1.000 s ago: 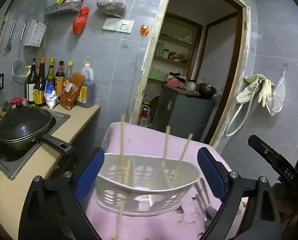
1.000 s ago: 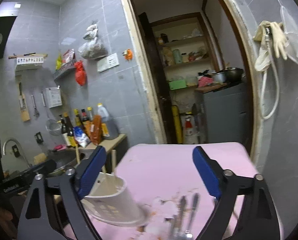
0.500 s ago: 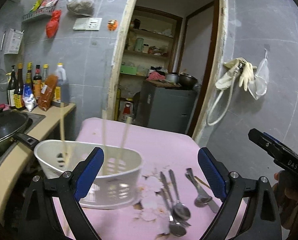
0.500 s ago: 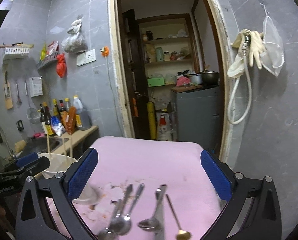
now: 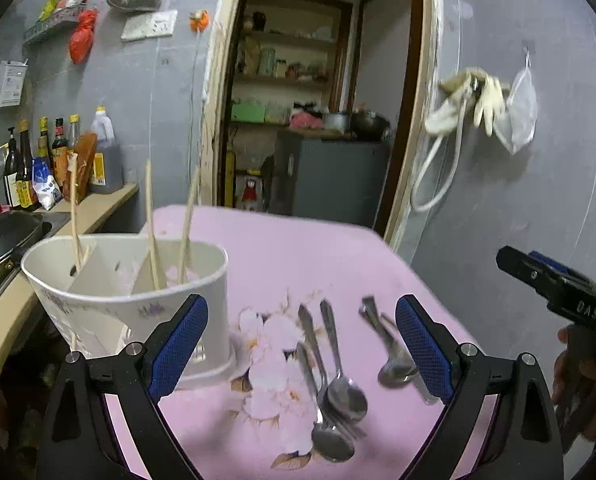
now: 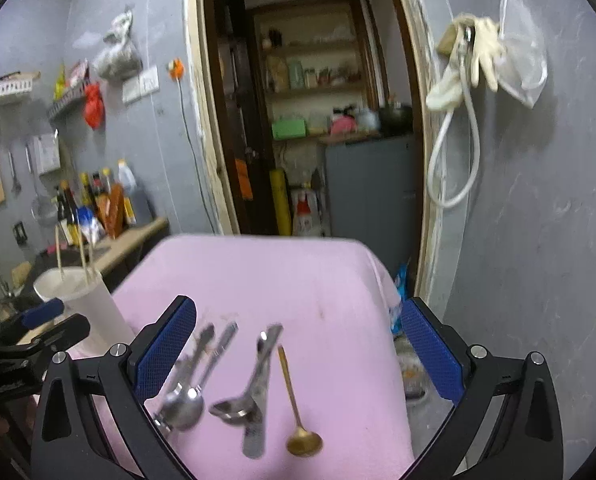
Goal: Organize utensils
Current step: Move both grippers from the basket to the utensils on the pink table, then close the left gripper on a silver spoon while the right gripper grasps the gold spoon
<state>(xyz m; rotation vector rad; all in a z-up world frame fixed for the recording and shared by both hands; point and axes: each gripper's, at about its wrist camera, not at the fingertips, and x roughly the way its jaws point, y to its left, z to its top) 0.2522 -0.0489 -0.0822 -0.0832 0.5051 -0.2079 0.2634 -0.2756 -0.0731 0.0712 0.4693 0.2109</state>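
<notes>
A white utensil holder (image 5: 130, 304) stands at the left of the pink tablecloth (image 5: 298, 248), with several wooden chopsticks (image 5: 152, 220) upright in it. Steel spoons (image 5: 333, 380) lie in a cluster to its right, and more steel cutlery (image 5: 389, 352) lies further right. My left gripper (image 5: 301, 308) hangs open above them, with nothing between its pads. In the right wrist view, steel spoons (image 6: 186, 392), a second steel group (image 6: 254, 384) and a small gold spoon (image 6: 298, 416) lie below my right gripper (image 6: 298, 308). It is wide open and holds nothing. The holder (image 6: 82, 300) sits far left.
A counter with sauce bottles (image 5: 50, 160) and a black wok (image 5: 2, 240) runs along the left. Behind the table is a doorway with a grey cabinet (image 5: 329, 176). Gloves and a hose (image 5: 469, 96) hang on the right wall. The table's right edge drops to cluttered floor (image 6: 409, 364).
Both views have swung right and sunk: the holder slid from centre to the left, and the spoons came between the fingers. The right jaws widened a little.
</notes>
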